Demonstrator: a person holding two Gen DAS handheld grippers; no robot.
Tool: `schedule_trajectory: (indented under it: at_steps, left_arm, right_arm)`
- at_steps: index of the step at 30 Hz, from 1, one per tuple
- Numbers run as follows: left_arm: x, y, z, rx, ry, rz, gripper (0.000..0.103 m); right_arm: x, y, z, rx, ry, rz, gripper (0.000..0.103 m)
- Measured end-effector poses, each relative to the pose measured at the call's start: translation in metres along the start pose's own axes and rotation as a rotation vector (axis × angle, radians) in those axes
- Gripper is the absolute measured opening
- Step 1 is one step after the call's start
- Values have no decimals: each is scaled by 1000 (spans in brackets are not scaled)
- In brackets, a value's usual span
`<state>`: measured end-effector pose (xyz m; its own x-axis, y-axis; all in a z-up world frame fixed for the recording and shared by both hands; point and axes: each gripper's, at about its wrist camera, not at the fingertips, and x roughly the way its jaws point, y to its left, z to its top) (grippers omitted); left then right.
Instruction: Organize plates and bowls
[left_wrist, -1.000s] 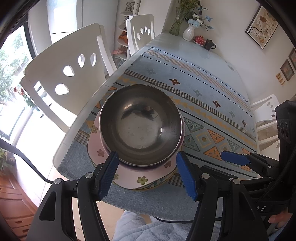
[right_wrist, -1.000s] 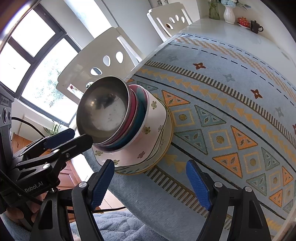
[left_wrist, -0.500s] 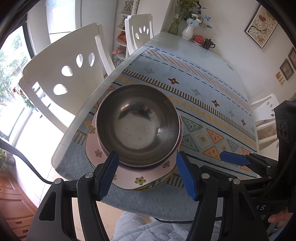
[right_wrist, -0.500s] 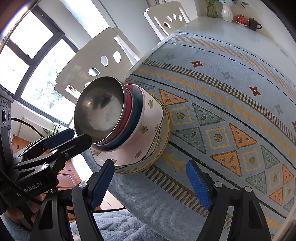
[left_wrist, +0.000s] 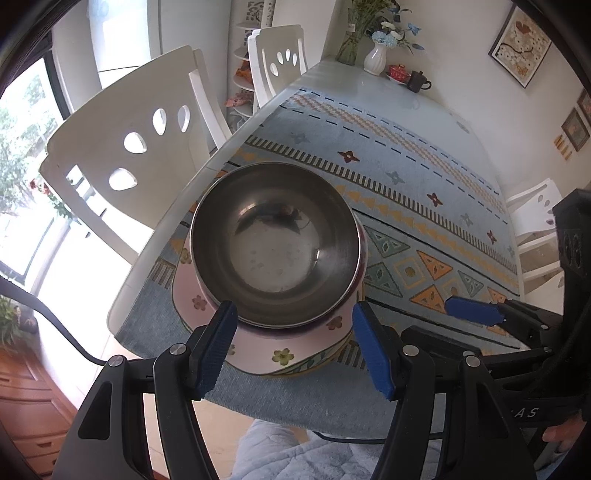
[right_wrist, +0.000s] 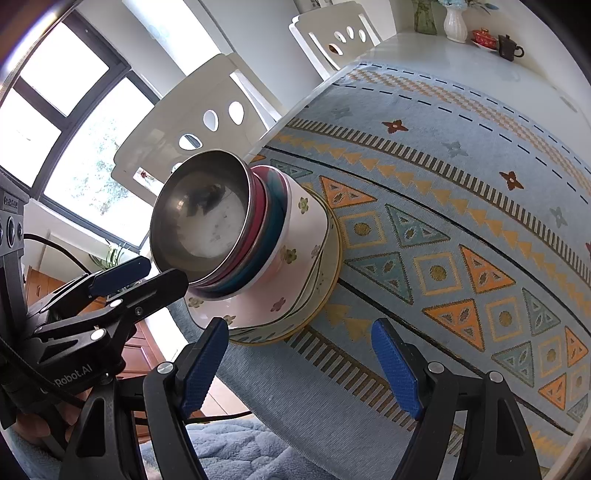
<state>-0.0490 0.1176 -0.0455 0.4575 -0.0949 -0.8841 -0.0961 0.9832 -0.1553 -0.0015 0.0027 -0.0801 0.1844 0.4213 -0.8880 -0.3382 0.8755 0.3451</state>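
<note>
My left gripper (left_wrist: 291, 343) hangs spread around the stack's near side, pads clear of it; my right gripper (right_wrist: 301, 363) gapes over bare cloth (right_wrist: 443, 221). The steel bowl (left_wrist: 275, 243) tops nested bowls on a plate (right_wrist: 328, 288) near the table corner (a nudge could topple everything).

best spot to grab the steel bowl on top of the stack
Pinch the steel bowl at its near rim, one finger inside and one outside, coming down from above. It is nested in the bowl stack, so only that thin lip stands clear. The open left gripper is closest.
</note>
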Motion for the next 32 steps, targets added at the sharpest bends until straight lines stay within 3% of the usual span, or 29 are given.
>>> schedule_trajectory:
  at_steps: [8, 23, 32]
  left_arm:
    - [-1, 3, -1, -21, -8, -26, 63]
    - [-5, -6, -3, 9, -21, 14, 69]
    - [-6, -31, 0, 78, -38, -9, 69]
  right_arm:
    - [-5, 3, 0, -15, -25, 10, 78]
    - [-4, -10, -4, 54, -20, 59, 78]
    - [-10, -28, -11, 102, -29, 64, 78]
